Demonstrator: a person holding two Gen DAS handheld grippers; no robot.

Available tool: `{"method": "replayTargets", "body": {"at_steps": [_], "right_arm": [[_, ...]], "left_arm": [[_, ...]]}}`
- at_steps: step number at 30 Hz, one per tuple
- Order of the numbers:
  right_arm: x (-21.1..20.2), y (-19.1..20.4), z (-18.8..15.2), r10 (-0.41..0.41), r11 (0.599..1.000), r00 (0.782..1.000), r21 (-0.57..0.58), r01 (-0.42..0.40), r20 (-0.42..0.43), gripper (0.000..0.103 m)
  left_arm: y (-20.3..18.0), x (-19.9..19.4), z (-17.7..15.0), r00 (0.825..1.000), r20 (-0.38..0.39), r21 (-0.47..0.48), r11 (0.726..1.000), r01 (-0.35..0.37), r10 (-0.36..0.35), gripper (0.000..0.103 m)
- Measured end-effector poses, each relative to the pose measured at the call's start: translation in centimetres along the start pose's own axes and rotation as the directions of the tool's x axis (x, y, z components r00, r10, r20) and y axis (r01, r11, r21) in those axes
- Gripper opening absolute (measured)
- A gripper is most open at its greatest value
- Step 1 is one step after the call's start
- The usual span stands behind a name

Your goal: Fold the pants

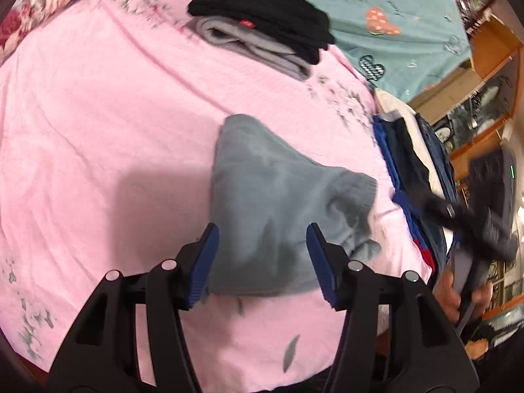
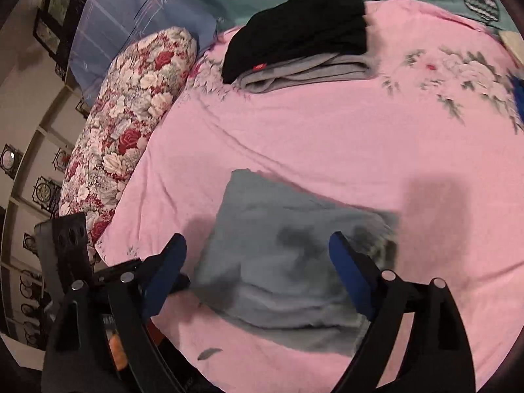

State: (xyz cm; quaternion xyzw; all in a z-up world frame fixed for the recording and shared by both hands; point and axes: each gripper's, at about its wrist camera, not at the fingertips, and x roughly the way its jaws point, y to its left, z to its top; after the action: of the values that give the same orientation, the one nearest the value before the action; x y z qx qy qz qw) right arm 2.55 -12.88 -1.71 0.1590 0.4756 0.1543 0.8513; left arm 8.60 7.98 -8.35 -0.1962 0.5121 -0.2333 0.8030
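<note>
Grey pants [image 1: 275, 203] folded, rumpled on pink sheet [image 1: 98, 131]; both grippers wide, holding nothing.

The left gripper [image 1: 260, 255] points forward and downward, its jaws spread wide with nothing between the blue pads [image 1: 203, 262]. The right gripper [image 2: 258, 270] is posed much the same, jaws parted wide and the blue-faced fingers [image 2: 352, 273] gripping nothing. In the left wrist view the right gripper appears blurred at the right edge, tilted, with the person's right hand [image 1: 458, 294] wrapped around its handle. In the right wrist view the left gripper's black body shows low on the left side.
</note>
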Motion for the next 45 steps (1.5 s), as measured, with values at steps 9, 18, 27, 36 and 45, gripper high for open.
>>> {"method": "replayTargets", "body": {"at_steps": [9,18,27,36,45], "right_arm": [[-0.2,-8.0,-4.4,-0.014,0.965,0.999,0.260,0.025,-0.044,0.089],[3.2,-7.6,-3.4,0.073,0.959,0.991,0.282,-0.038,-0.114,0.089],[5.7,-7.5,-2.2,0.144,0.956,0.984,0.273,-0.111,-0.105,0.091],[6.9,-6.8,-2.0,0.159,0.964,0.982,0.233,-0.131,-0.106,0.038],[4.2,-3.2,-2.1,0.048,0.993,0.999,0.105,-0.046,-0.024,0.031]], "left_arm": [[1.5,5.4,2.8,0.995,-0.103,-0.082,0.997,0.003,-0.011,0.056],[0.8,6.5,3.0,0.986,-0.136,-0.077,0.993,0.089,-0.099,0.064],[3.0,6.7,3.1,0.960,-0.160,-0.145,0.967,0.208,-0.231,0.058],[1.9,6.9,2.6,0.959,-0.157,-0.106,0.970,0.219,-0.234,0.021],[1.2,3.8,2.4,0.959,-0.079,-0.117,0.958,0.262,-0.272,0.020]]}}
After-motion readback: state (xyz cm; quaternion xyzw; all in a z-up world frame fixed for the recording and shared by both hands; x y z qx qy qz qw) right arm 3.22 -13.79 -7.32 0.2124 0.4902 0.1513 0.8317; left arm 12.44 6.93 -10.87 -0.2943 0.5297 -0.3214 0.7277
